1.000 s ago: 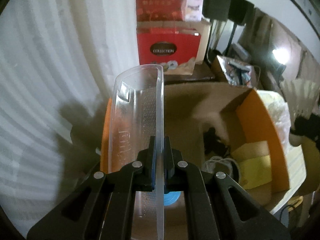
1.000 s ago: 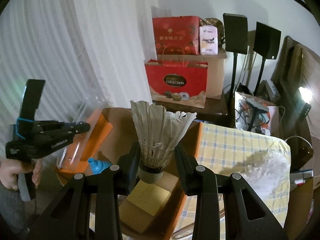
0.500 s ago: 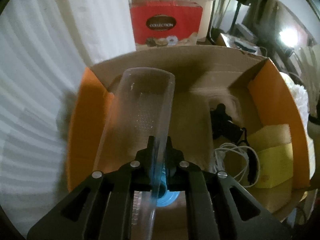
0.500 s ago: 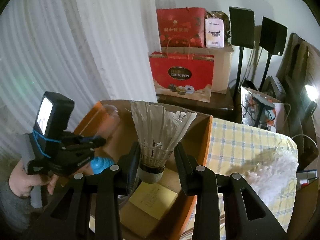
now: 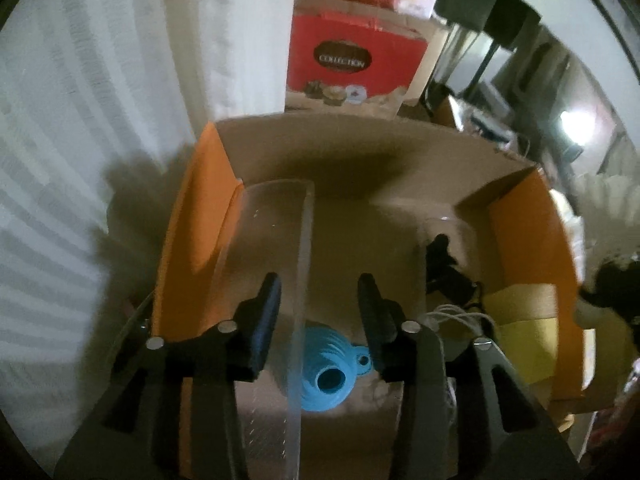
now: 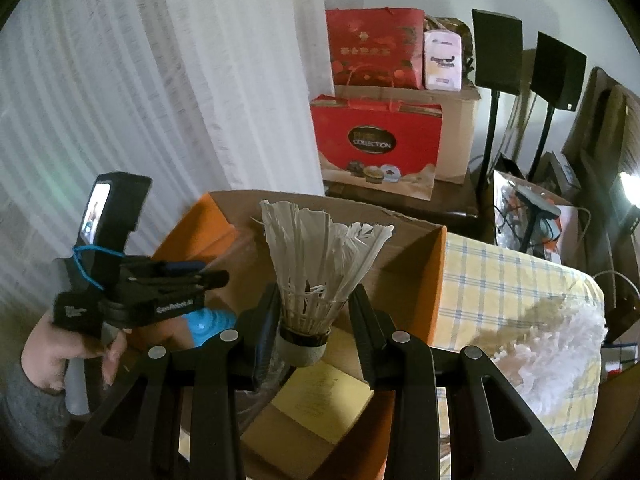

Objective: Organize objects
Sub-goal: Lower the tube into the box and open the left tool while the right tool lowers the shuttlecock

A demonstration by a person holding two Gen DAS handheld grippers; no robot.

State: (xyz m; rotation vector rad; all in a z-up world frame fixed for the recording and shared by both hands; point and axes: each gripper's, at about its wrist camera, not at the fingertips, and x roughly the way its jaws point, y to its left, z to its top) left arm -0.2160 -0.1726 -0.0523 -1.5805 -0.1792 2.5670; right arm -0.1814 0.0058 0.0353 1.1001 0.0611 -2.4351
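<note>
A clear plastic case (image 5: 272, 240) lies lengthwise in the left part of an open cardboard box (image 5: 196, 220) with orange flaps. One of its thin edges runs between the jaws of my left gripper (image 5: 319, 284). Those jaws are opening, and the pads stand apart from the plastic. A blue funnel (image 5: 332, 368) sits on the box floor under that gripper. My right gripper (image 6: 315, 300) is shut on the base of a white feather shuttlecock (image 6: 316, 256), held upright over the box's near right part. The left gripper (image 6: 216, 278) also shows there, held by a hand.
In the box lie a black item (image 5: 440, 264), a white cable (image 5: 460, 312) and a yellow notepad (image 6: 324, 392). Right of the box are a checked cloth (image 6: 512, 280) and a white fluffy duster (image 6: 560, 352). A red gift bag (image 6: 376, 144) stands behind; a curtain hangs at left.
My left gripper sank into the box with the clear case and its jaws parted, so the case is no longer pinched. The right gripper kept its hold on the shuttlecock and hardly moved.
</note>
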